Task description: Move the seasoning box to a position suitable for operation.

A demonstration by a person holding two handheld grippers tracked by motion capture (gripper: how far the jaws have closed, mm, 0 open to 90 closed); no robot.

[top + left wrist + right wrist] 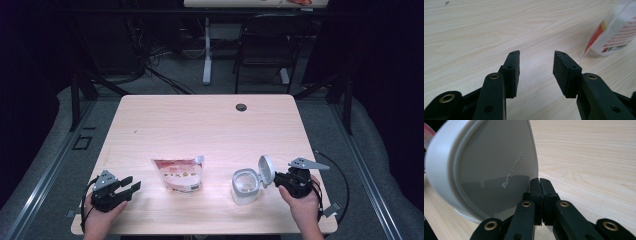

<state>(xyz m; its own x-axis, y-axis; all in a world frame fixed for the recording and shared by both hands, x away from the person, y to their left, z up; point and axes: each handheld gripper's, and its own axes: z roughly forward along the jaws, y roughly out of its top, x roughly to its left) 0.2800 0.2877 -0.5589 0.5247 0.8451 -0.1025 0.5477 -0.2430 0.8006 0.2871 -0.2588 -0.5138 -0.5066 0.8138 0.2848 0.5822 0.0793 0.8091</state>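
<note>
A white container (245,194) stands on the table near the front right, its hinged lid (266,170) flipped up and open. My right gripper (276,180) is shut, its tips right beside that lid. In the right gripper view the jaws meet at the right gripper (540,180) with nothing visible between them, and the lid (486,162) rises just to their left. A red and white pouch (178,175) lies flat at the front middle. My left gripper (133,183) rests at the front left, open and empty (536,56), with the pouch (616,32) off to its right.
The pale wooden table (200,120) has a dark cable hole (241,107) near its far edge. Behind the table stand a black chair (265,45) and the leg of another desk (207,55). Cables lie on the floor at the back left.
</note>
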